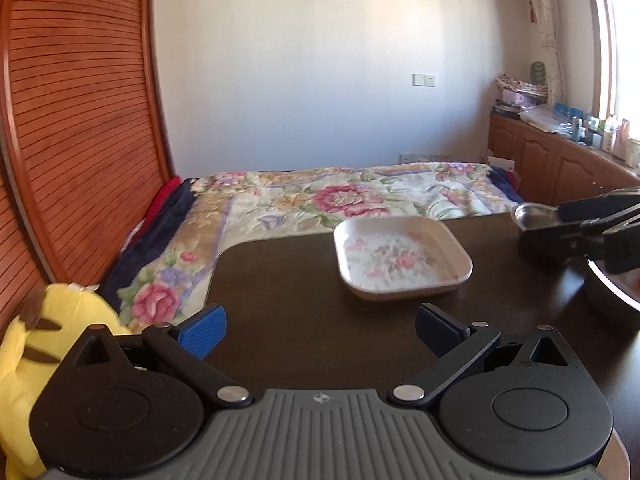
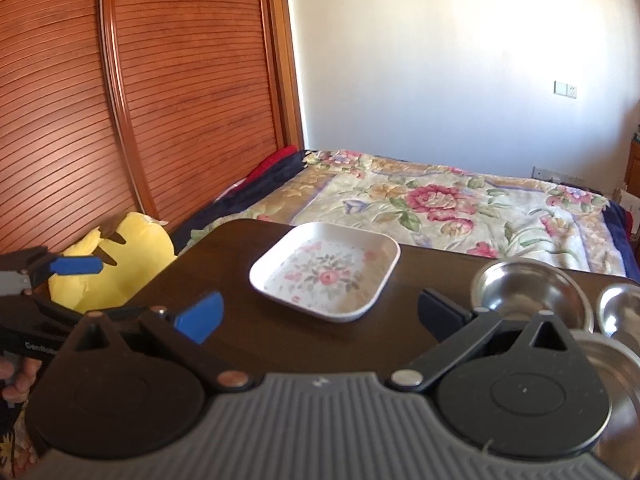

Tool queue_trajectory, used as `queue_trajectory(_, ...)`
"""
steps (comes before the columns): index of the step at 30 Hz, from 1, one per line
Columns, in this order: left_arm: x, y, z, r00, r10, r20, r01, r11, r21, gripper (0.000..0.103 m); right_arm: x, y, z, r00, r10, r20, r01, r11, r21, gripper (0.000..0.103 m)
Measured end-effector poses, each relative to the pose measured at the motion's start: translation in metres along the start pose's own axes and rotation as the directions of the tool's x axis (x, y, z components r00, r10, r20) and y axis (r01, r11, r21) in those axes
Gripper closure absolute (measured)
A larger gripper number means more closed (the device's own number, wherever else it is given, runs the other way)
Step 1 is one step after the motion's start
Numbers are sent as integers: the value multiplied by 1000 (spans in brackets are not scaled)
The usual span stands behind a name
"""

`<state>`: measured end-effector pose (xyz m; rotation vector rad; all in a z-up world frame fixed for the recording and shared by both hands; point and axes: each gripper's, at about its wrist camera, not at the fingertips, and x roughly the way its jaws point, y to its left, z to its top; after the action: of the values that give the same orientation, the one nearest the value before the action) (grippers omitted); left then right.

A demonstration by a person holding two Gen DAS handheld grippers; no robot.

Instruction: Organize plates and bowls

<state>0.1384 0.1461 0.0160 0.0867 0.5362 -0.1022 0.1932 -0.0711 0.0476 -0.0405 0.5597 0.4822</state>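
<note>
Left wrist view: the left gripper point(image 1: 320, 330) hovers over the dark worktop point(image 1: 288, 280) with its fingers point(image 1: 202, 330) spread wide and holding nothing. A square floral plate point(image 1: 402, 258) rests on the worktop ahead, apart from the fingers. At the right edge, the right gripper point(image 1: 580, 220) appears beside a small steel bowl point(image 1: 534, 214); its finger spacing cannot be judged here.

Right wrist view: the right gripper point(image 2: 320, 314) has its fingers point(image 2: 200, 316) spread wide, empty. The floral plate point(image 2: 324, 270) lies ahead between them. Three steel bowls sit at right: one point(image 2: 528, 292) just beside the right finger, another point(image 2: 620, 308) further right, a third point(image 2: 616, 364) nearest. A yellow plush toy point(image 2: 116, 256) lies left of the worktop, beside the bed point(image 2: 440, 208).
</note>
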Motion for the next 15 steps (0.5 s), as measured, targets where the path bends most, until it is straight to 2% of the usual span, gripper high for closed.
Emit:
queue_trajectory(2, 10, 3, 8, 1000, -23, -9, 23, 1000, 5, 3, 9, -1, 6, 1000, 5, -16, -5, 1000, 8, 0)
queue_trajectory(7, 35, 5, 24, 996, -82, -34, 82, 997, 10, 13, 38, -5, 22, 997, -5, -73, 8, 999, 37, 1)
queue_trajectory(9, 46, 6, 28, 994, -103, -43, 104, 995, 10, 16, 48, -8, 26, 996, -12, -93, 15, 999, 41, 17)
queue_trajectory(11, 55, 4, 32, 992, -116, -55, 117, 993, 12, 22, 60, -11, 30, 992, -27, -123, 32, 999, 38, 23)
queue_trajectory(13, 67, 5, 36, 990, -127, -67, 128, 992, 9, 30, 71, -16, 32, 987, -40, -153, 47, 998, 42, 34)
queue_trajectory(15, 77, 5, 39, 987, -141, -77, 142, 990, 3, 35, 82, -21, 33, 981, -46, -187, 58, 997, 59, 50)
